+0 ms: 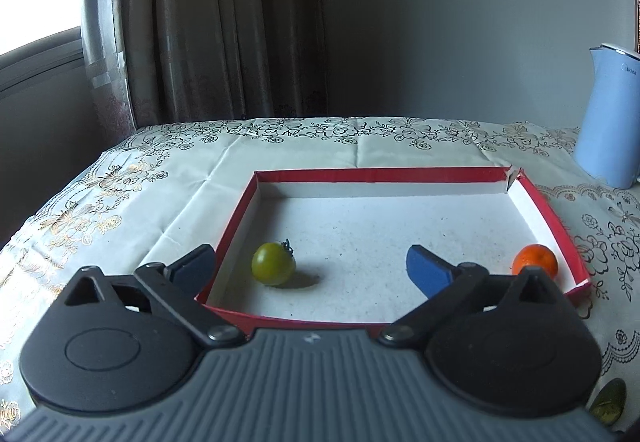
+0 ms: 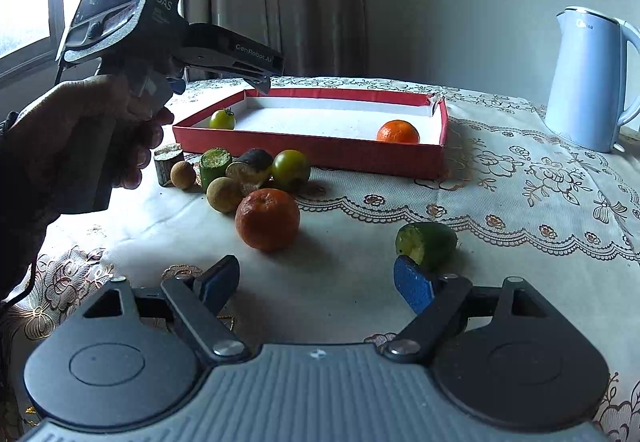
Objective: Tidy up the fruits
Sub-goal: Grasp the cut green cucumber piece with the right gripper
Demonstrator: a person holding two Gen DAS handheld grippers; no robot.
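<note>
The left gripper [image 1: 310,266] has its fingers spread wide and empty over the shallow red cardboard tray [image 1: 376,174], with the small green tomato [image 1: 273,263] resting inside. It could roll if nudged. The right gripper [image 2: 316,280], fingers open and empty, hovers near the 7 loose fruits on the bench [image 2: 520,201].

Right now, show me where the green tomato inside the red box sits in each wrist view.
Left wrist view: the green tomato lies low and left of centre, in the red box's near-left corner, between the open left gripper's fingers.
Right wrist view: it shows in the upper left, just behind the box's near wall, under the left gripper.
Shared landmark: the orange mandarin at the box's opposite end.
</note>
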